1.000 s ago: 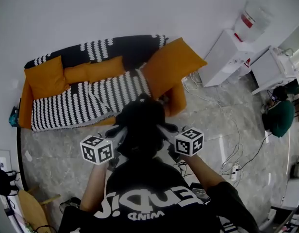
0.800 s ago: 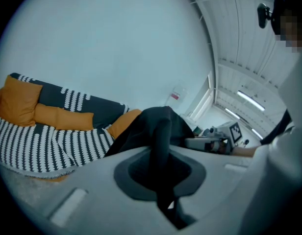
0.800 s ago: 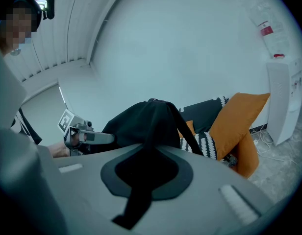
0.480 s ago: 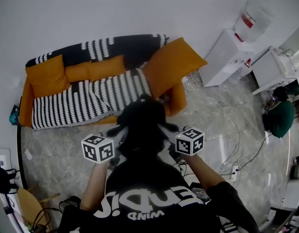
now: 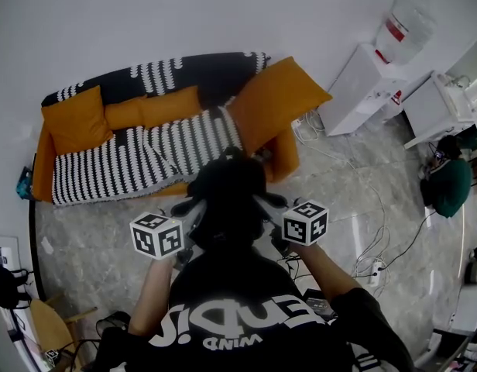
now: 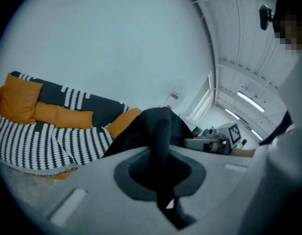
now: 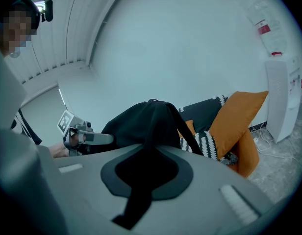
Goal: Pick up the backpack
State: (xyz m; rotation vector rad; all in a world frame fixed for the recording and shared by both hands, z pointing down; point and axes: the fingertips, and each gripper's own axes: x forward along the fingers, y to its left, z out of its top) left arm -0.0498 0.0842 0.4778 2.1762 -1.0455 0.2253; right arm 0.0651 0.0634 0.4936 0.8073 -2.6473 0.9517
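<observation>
Nothing has moved over the last second. The black backpack [image 5: 227, 200] hangs in the same spot as before, lifted clear of the floor [image 5: 91, 231] and just in front of the person's chest, on the near side of the sofa [image 5: 145, 153]. The left gripper [image 6: 161, 173] is still clamped fully shut on a strap [image 6: 160, 136] at the bag's left side. The right gripper [image 7: 146, 175] is likewise pinched tight on a dark strap at its right side. Both hands hold steady, so the pickup looks done, with the bag simply kept aloft.

The backpack is soft, matt black fabric, slumped into a rounded dome, and its straps are flat woven bands. The grippers have smooth pale grey plastic bodies with dark oval recesses around the jaws. Each carries a white cube printed with black square markers.

The sofa is long and low, draped in a black-and-white striped throw. It holds plump, square orange cushions [image 5: 76, 118]. The floor is glossy grey stone with marbled veining.
</observation>
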